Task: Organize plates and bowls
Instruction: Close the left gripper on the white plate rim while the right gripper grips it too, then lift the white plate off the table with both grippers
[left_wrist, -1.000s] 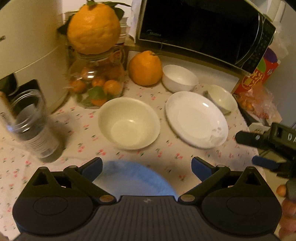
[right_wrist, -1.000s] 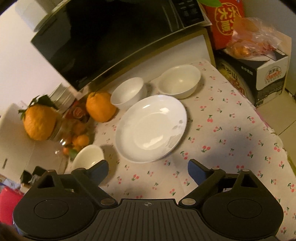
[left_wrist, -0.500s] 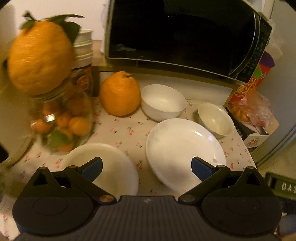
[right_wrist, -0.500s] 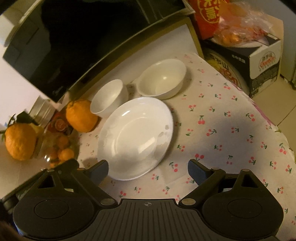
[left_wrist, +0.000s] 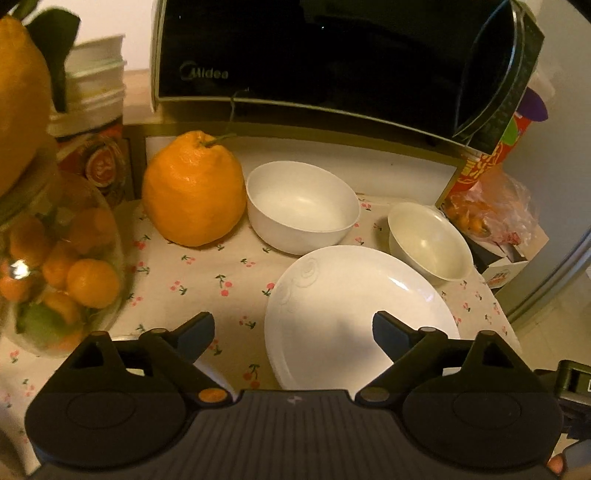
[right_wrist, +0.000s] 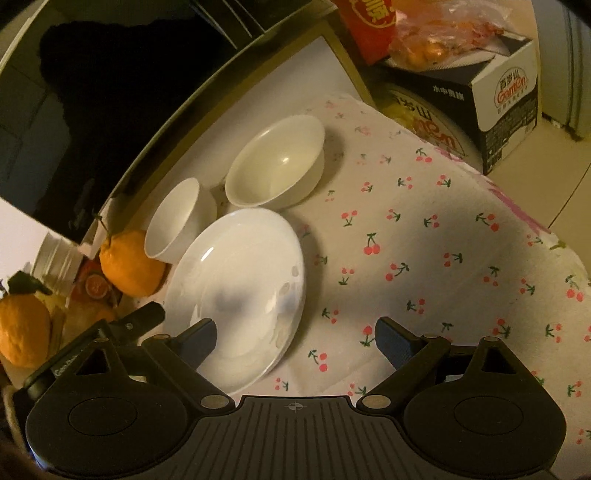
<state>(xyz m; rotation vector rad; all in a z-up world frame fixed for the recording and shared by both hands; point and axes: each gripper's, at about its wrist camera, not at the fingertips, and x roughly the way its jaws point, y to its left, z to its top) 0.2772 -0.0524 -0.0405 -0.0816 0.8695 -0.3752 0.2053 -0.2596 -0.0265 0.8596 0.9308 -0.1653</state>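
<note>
A: How far along is the sorting?

B: Barely started, I'd judge. Taking the microwave (left_wrist: 332, 59) as the mark: the plate (left_wrist: 354, 302) lies on the cloth (right_wrist: 424, 258) in front of it, bare, with the white bowl (left_wrist: 301, 206) and the cream bowl (left_wrist: 428, 242) just behind, each standing alone. Nothing is stacked.

A: The grippers?

B: Left gripper (left_wrist: 293, 326) wide open and empty over the plate's near rim; right gripper (right_wrist: 295, 338) likewise spread and empty, by its near edge.

A: Room to work?

B: Open cloth right of the plate, until the table drops off. The big orange (left_wrist: 194, 190) crowds the white bowl, and the jar (left_wrist: 55, 266) of fruit closes the left.
</note>
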